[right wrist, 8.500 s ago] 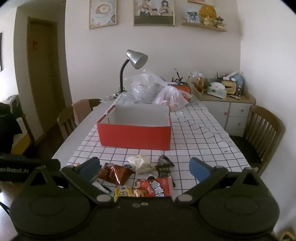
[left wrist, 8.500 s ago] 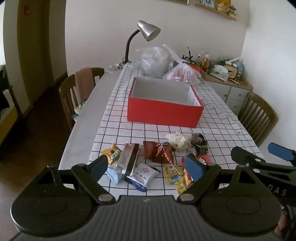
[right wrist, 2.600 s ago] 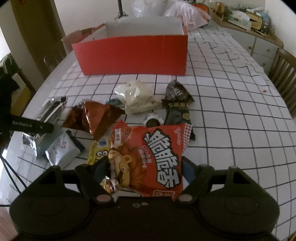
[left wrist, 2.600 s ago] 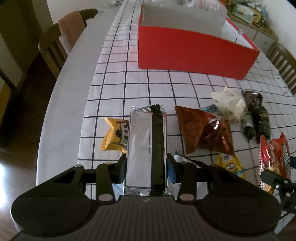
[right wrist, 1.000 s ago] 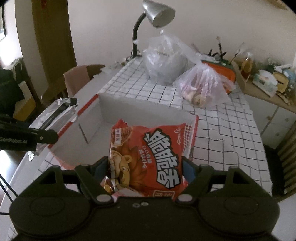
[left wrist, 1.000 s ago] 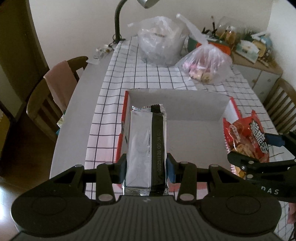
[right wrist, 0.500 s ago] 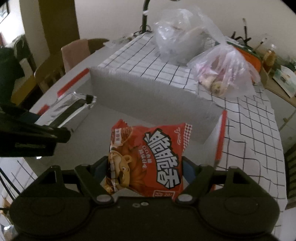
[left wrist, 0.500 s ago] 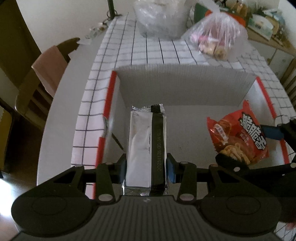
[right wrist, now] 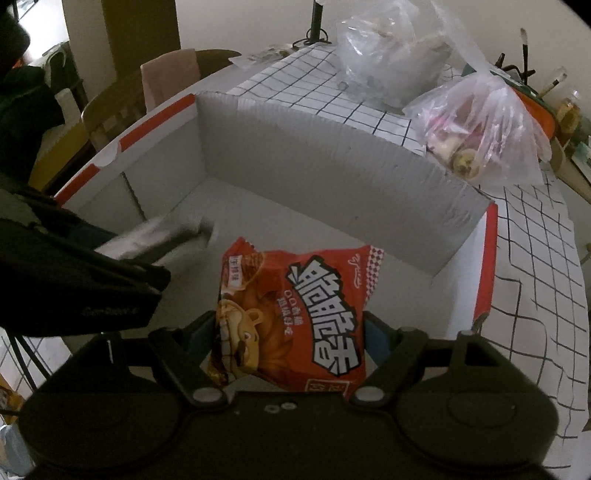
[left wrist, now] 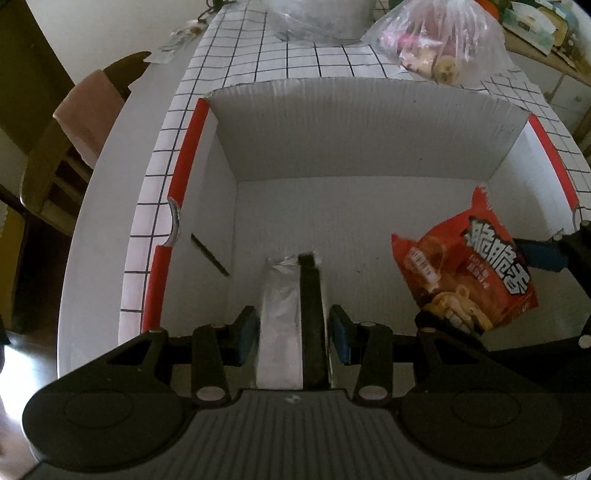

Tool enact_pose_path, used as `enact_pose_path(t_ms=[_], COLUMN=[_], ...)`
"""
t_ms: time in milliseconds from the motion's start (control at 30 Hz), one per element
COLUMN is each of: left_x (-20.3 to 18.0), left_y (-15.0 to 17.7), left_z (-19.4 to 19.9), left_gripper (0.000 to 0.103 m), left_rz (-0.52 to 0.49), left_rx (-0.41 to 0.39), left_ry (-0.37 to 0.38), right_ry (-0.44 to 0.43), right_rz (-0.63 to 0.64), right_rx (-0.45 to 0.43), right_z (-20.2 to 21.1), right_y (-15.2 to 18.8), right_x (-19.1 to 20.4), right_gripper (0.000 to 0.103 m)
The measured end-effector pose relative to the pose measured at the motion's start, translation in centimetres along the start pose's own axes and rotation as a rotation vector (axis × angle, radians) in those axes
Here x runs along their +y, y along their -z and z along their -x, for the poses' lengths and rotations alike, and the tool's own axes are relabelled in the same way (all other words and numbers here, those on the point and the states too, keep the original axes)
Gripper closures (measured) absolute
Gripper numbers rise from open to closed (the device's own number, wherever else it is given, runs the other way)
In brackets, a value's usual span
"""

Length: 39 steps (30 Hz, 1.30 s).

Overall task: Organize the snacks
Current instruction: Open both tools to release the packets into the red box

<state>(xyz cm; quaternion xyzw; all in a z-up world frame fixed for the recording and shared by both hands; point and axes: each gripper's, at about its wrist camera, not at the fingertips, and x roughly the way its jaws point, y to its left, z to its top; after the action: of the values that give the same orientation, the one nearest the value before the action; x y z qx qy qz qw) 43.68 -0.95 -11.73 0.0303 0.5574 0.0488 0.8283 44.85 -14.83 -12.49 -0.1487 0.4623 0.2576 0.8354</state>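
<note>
The red box (left wrist: 183, 166) with a white inside stands on the checked tablecloth; it also shows in the right wrist view (right wrist: 487, 258). My left gripper (left wrist: 293, 334) is over the box's left half, its jaws slightly apart beside a silver packet (left wrist: 280, 321) with a black stripe, which looks blurred. The packet also shows in the right wrist view (right wrist: 159, 236). My right gripper (right wrist: 290, 332) is shut on a red snack bag (right wrist: 295, 314) and holds it inside the box's right half; the bag also shows in the left wrist view (left wrist: 469, 266).
Two clear plastic bags (right wrist: 480, 125) with food lie on the table behind the box. A wooden chair (left wrist: 74, 122) with a pink cloth stands at the table's left side. A sideboard (left wrist: 546, 33) with clutter is at the far right.
Both grippers have dropped lower into the box. The left jaws have opened a little off the silver packet, which is blurred and slipping down. The right gripper still holds the red bag.
</note>
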Motion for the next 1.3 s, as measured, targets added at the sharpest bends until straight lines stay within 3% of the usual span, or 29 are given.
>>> enact_pose_path(t_ms=[200, 333, 500, 1300], left_x=[0.0, 0.2, 0.4, 2.6], left_y=[0.3, 0.5, 1.0, 8.2], left_z=[0.7, 1.7, 3.3, 15.3], left_gripper=[0.059, 0.052, 0.049, 0.041], left_rz=[0.013, 0.029, 0.033, 0.004], left_rx=[-0.005, -0.021, -0.051, -0.296], left_ry=[-0.013, -0.013, -0.006, 0.089], right_ry=[-0.01, -0.007, 0.002, 0.071], right_rz=[-0.004, -0.011, -0.018, -0.113], right_rx=[-0.009, -0.018, -0.029, -0.191], right_z=[0.3, 0.7, 1.9, 15.0], right_y=[0.2, 0.3, 0.6, 4.7], right_x=[-0.1, -0.1, 0.0, 4.2], right_gripper=[0.021, 0.018, 0.016, 0.005])
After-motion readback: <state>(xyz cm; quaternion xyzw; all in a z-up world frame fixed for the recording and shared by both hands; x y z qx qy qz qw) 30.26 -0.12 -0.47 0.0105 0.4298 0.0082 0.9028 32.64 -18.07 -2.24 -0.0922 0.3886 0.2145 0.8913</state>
